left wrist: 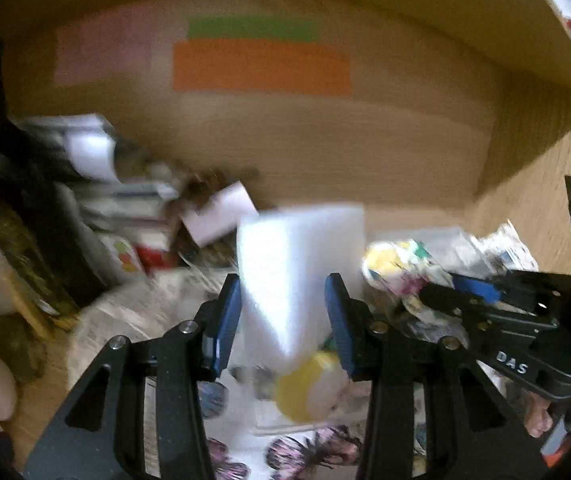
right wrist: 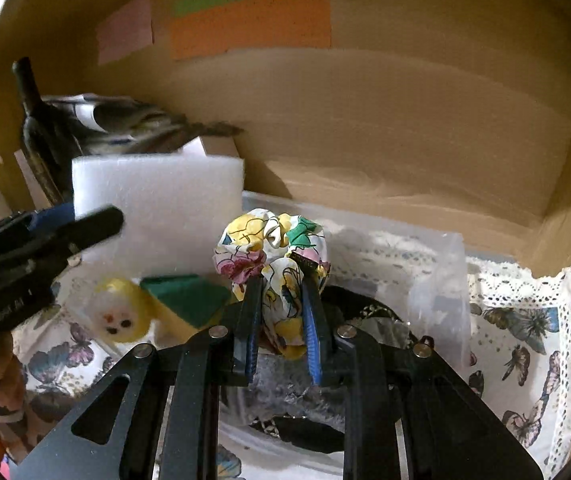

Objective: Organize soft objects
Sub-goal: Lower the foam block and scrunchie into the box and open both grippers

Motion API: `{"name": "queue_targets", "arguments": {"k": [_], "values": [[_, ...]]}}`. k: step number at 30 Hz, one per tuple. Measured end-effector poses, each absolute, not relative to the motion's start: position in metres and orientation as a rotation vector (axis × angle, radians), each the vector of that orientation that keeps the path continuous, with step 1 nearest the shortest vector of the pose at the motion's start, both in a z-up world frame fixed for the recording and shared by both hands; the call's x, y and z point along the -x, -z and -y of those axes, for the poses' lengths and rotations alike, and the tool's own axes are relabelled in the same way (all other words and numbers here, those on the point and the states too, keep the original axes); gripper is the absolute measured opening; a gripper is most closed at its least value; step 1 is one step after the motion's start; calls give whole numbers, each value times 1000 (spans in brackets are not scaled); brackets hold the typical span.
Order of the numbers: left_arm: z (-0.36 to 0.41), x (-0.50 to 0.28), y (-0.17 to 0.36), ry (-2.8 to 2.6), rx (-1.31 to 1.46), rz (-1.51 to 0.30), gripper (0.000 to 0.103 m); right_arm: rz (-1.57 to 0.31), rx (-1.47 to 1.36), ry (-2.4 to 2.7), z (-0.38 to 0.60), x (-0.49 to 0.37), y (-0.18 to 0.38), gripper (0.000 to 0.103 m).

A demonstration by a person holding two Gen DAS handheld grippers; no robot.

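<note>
My left gripper [left wrist: 283,280] is shut on a white foam block [left wrist: 299,264] and holds it upright above the shelf floor; the block also shows in the right wrist view [right wrist: 157,212], with the left gripper [right wrist: 97,224] at its left edge. My right gripper [right wrist: 281,284] is shut on a floral fabric scrunchie [right wrist: 273,248]; in the left wrist view the scrunchie [left wrist: 397,272] sits to the right with the right gripper [left wrist: 445,292] on it. A small yellow and white soft toy [right wrist: 119,312] and a green and yellow sponge [right wrist: 185,300] lie below the foam block.
A butterfly-print cloth with lace edge [right wrist: 525,328] covers the shelf floor. A clear plastic bag [right wrist: 405,264] lies on it. A dark bottle [right wrist: 35,120] and stacked papers and boxes [left wrist: 117,200] fill the left side. Wooden walls with coloured sticky notes [right wrist: 249,24] enclose the back.
</note>
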State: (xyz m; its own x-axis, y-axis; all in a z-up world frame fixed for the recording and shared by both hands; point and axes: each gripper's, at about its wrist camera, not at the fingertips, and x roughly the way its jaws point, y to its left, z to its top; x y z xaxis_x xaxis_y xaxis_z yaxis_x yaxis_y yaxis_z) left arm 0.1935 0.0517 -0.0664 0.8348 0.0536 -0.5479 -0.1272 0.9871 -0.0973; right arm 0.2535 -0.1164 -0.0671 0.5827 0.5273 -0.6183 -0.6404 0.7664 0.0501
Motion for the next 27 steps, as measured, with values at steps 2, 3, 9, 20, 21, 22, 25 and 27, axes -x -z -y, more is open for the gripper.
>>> {"name": "queue_targets", "arguments": {"k": [2, 3, 9, 20, 21, 22, 25, 27], "values": [[-51, -201, 77, -78, 145, -632, 42, -670, 198, -680, 114, -255, 71, 20], [-50, -203, 81, -74, 144, -653, 42, -671, 204, -676, 112, -256, 72, 20], [-47, -196, 82, -26, 161, -684, 44, -657, 244, -657, 105, -248, 72, 42], [-43, -155, 58, 25, 195, -630, 61, -550, 216, -640, 124, -226, 40, 61], [-43, -151, 55, 23, 198, -619, 61, -536, 211, -640, 127, -222, 34, 62], [-43, -146, 50, 21, 201, -603, 61, -522, 206, -643, 130, -219, 30, 64], [-43, -132, 36, 14, 206, -554, 65, -479, 186, -656, 142, -208, 21, 70], [-41, -118, 25, 9, 199, -508, 68, -446, 173, -659, 148, -197, 13, 73]]}}
